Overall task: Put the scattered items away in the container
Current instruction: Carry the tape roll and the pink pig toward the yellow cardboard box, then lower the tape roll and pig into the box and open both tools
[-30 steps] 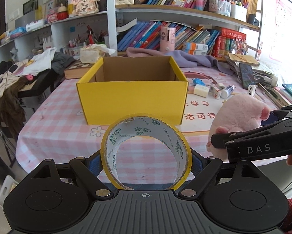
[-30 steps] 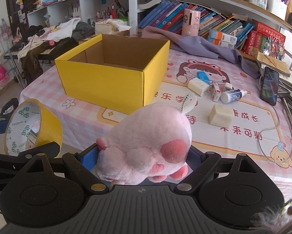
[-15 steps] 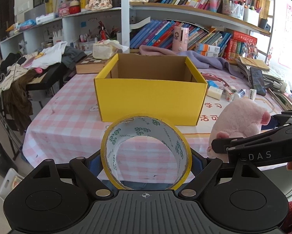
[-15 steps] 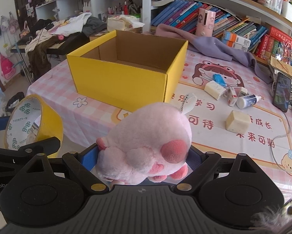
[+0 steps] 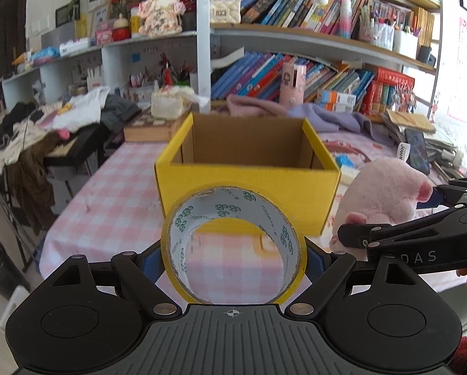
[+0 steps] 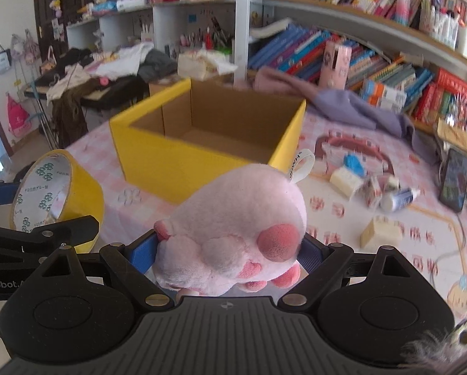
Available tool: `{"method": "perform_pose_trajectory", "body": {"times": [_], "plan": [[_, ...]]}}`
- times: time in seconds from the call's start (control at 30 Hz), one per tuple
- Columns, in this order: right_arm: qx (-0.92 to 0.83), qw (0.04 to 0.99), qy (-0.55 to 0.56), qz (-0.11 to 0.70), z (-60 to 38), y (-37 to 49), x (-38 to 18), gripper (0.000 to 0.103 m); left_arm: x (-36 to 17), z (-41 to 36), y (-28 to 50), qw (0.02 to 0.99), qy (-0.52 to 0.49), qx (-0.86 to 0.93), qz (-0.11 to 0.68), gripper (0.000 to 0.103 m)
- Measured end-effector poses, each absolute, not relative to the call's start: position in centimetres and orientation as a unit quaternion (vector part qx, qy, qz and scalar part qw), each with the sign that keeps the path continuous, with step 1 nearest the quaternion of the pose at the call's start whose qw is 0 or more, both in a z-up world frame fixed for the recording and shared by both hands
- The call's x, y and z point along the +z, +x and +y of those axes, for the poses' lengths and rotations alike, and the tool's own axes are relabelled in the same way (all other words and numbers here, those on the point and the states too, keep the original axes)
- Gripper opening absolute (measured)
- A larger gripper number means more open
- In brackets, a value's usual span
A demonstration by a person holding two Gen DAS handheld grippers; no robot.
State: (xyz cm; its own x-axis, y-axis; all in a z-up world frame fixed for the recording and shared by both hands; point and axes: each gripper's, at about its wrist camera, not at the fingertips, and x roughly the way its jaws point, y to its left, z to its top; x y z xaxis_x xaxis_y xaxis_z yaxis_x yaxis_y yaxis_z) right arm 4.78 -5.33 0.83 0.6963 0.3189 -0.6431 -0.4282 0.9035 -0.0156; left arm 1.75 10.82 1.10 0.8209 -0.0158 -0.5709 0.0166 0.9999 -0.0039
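Observation:
A yellow cardboard box (image 5: 249, 193) with an open, empty brown inside stands on the pink checked tablecloth; it also shows in the right wrist view (image 6: 183, 159). My left gripper (image 5: 233, 256) is shut on a yellow tape roll (image 5: 292, 247), held in the air short of the box's near wall. My right gripper (image 6: 227, 256) is shut on a pink plush paw (image 6: 233, 228), held beside the tape roll (image 6: 86, 200) and to its right. The plush (image 5: 386, 193) shows at the right in the left wrist view.
Small items lie on the table right of the box: white blocks (image 6: 380, 234), a small bottle (image 6: 399, 197), a blue piece (image 6: 353, 162), a phone (image 6: 453, 181). A purple cloth (image 6: 352, 106) lies behind the box. Bookshelves stand at the back, a clothes-covered bench (image 5: 46, 131) at the left.
Both grippers, with the tape roll and the plush, have moved forward and up toward the box; the box looks nearer and more centred, and its inside shows more.

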Motion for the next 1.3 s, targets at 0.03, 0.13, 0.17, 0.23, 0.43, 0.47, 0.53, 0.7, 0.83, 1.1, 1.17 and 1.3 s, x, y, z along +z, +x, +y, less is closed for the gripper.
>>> {"method": "perform_pose_trajectory", "body": {"times": [0.03,0.13,0.17,0.23,0.43,0.47,0.53,0.7,0.83,1.1,1.17,1.3], "plan": [[0.206,0.919,-0.084,0.324,-5.3,5.2,1.2,0.089,1.5,10.9,2.2,0.956,0.004,-0.009,0.293,0.087],[0.218,0.925,-0.09,0.299,-5.0,7.0,2.2,0.089,2.8,11.2,4.0,0.961,0.012,-0.007,0.275,0.087],[0.222,0.926,-0.093,0.291,-4.8,7.8,2.6,0.089,3.2,11.3,4.8,0.963,0.013,-0.007,0.27,0.087],[0.229,0.928,-0.099,0.276,-4.5,9.5,3.2,0.089,4.1,11.7,6.4,0.965,0.013,-0.009,0.262,0.087],[0.251,0.925,-0.147,0.245,-3.3,15.8,3.8,0.089,5.6,12.6,12.6,0.968,0.021,-0.022,0.248,0.087],[0.254,0.923,-0.157,0.241,-3.0,16.8,3.8,0.089,5.8,12.7,13.8,0.969,0.026,-0.026,0.246,0.087],[0.262,0.916,-0.183,0.241,-2.5,19.0,3.4,0.089,5.7,12.6,16.2,0.966,0.04,-0.033,0.252,0.087],[0.292,0.886,-0.246,0.264,-0.4,23.2,1.6,0.089,4.3,12.0,21.9,0.952,0.061,-0.056,0.296,0.087],[0.325,0.844,-0.321,0.279,1.8,24.7,-0.9,0.089,2.3,11.5,25.6,0.932,0.073,-0.076,0.346,0.087],[0.342,0.791,-0.414,0.294,3.5,28.0,-4.1,0.09,-1.1,10.7,29.8,0.906,0.106,-0.094,0.399,0.088],[0.355,0.776,-0.429,0.294,3.7,28.3,-4.4,0.09,-1.8,10.7,30.6,0.902,0.107,-0.087,0.409,0.088],[0.371,0.759,-0.446,0.295,3.9,28.5,-5.0,0.09,-2.8,11.3,31.5,0.892,0.101,-0.072,0.434,0.088]]}}
